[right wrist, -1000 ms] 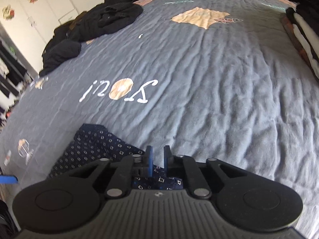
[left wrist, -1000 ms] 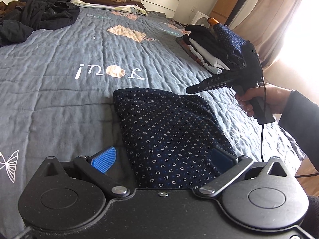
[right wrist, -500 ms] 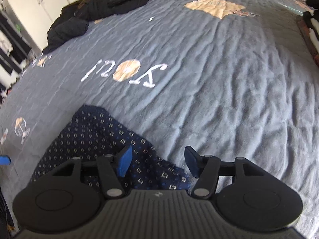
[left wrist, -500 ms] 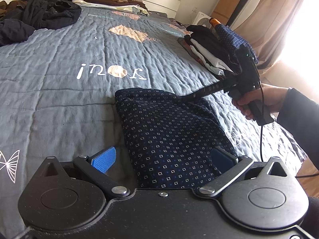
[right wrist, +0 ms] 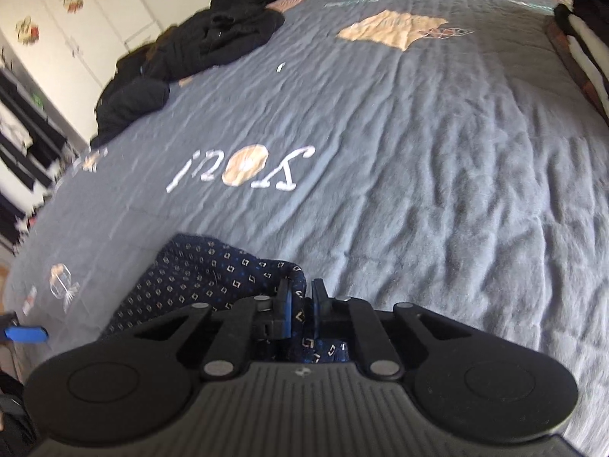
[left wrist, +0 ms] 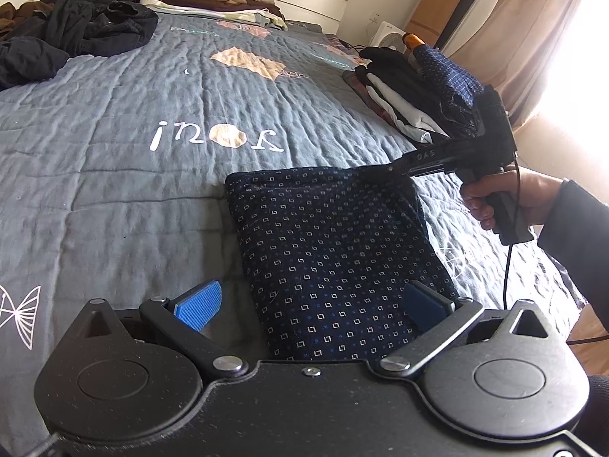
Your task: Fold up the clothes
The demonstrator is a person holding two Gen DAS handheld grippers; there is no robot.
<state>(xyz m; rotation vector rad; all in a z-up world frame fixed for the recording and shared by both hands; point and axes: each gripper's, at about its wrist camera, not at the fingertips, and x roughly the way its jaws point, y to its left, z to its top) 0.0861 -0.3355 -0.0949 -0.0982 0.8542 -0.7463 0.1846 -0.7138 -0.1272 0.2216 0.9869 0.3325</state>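
Grey bedspread (left wrist: 114, 198) under folded navy garment (left wrist: 335, 251); right tool (right wrist: 302, 297) pinching its corner; left tool (left wrist: 312, 304) spread apart.

**Navy print on a grey-blue quilt**

The folded garment (left wrist: 335, 251) is showing dark navy with small white and blue squares. The quilt (left wrist: 114, 190) is lying grey-blue, carrying white lettering and tan patches. The left gripper (left wrist: 310, 304) is wearing bright blue pads on black arms. The heap of clothes (left wrist: 76, 34) is looking black.
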